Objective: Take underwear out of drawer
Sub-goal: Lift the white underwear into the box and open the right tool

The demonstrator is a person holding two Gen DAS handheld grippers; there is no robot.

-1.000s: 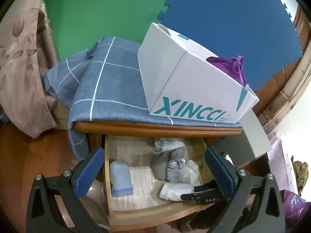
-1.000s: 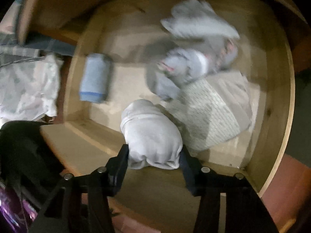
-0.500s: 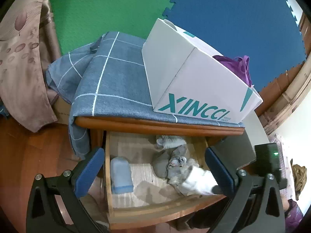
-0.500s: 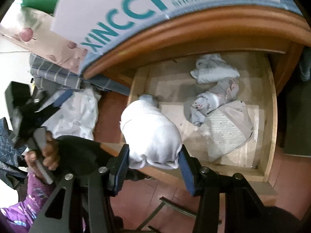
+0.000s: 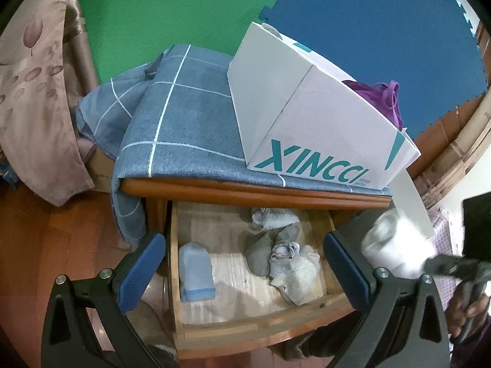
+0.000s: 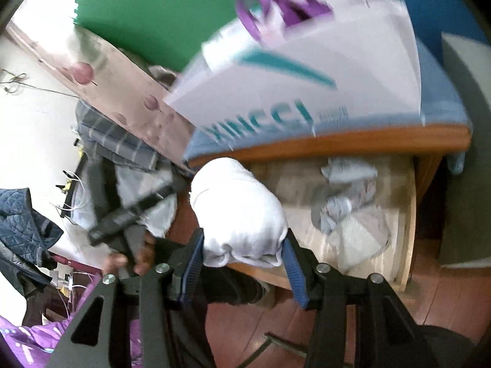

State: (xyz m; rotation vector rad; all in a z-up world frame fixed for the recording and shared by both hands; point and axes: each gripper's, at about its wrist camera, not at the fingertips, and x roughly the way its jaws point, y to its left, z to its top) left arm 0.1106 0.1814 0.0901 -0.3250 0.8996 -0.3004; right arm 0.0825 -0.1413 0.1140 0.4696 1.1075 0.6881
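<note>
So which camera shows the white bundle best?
The right wrist view. There the white bundle sits big and fairly sharp in the middle, squeezed between the right tongs, above the drawer's front edge. The left wrist view catches it only as a blurry white lump at the right, partly behind the left tongs' blue pad.

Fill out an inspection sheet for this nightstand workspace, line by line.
Surface: nightstand top covered by a blue checked cloth.
Job's things: white rolled underwear clamped in the right tool, lifted clear of the open drawer; a blue folded piece and a grey-white heap lie inside.
Clutter: white box on top, holding a purple garment.
Grippers: left tool open, empty, before the drawer.
Cables: thin wires at left in the right wrist view.
Surroundings: green and blue foam mats, wooden floor.
</note>
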